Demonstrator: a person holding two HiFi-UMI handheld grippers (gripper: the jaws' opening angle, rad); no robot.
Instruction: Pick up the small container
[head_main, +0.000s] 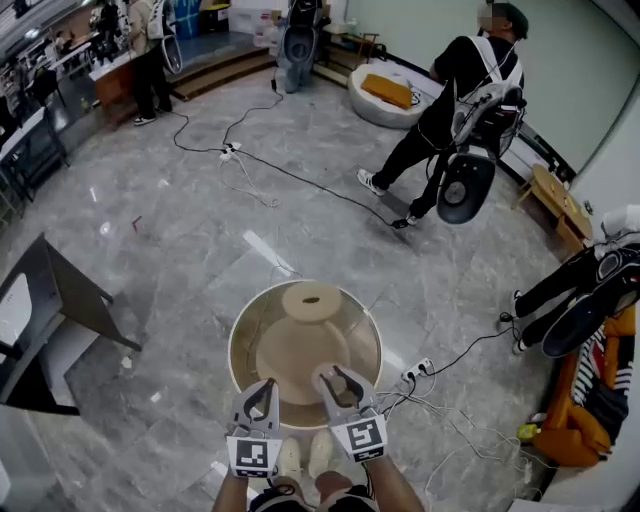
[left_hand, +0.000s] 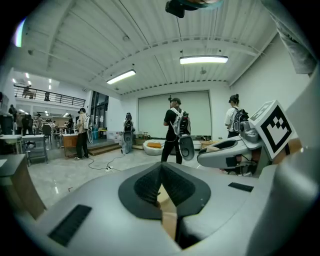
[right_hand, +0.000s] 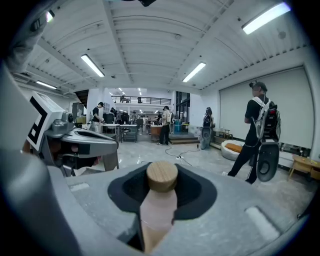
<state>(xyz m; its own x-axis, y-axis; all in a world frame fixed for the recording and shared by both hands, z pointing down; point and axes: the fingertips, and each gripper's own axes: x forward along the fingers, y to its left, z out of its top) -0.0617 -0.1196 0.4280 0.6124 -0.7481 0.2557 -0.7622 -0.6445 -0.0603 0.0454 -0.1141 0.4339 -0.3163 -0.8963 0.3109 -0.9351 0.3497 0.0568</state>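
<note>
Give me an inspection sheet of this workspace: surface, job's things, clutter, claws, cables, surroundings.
surface: round beige table with a raised rim; a beige dome with a slotted top rises in its middle.
job's things: small container, pinkish with a wooden lid, between the right claw's jaws.
clutter: nothing seen.
claws: left claw tips together, nothing clearly gripped; right claw shut on the small container.
cables: black cable across the floor; white leads and a power strip beside the table.
surroundings: grey stone floor; a person wearing a backpack rig; dark desk at left.
</note>
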